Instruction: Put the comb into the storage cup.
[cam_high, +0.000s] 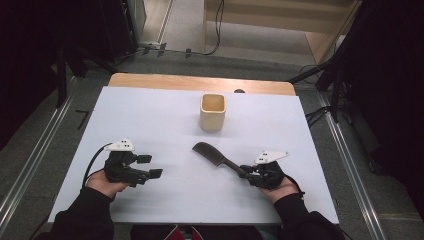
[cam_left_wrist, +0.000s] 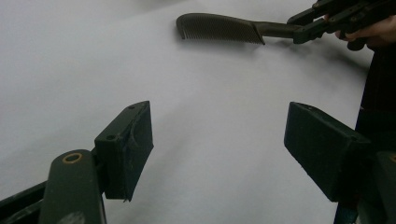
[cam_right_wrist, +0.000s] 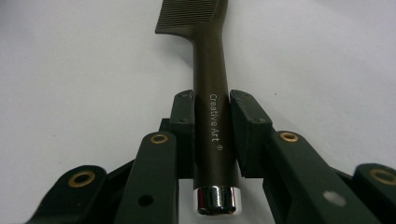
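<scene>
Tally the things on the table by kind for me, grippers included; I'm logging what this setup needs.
Comb: 1
Cup: 1
Grippers: 2, left gripper and right gripper
Total: 4

Matt dark plastic comb (cam_right_wrist: 211, 88) with glossy metal end cap (cam_right_wrist: 216, 199), smooth pale wooden cup (cam_high: 213, 112)
</scene>
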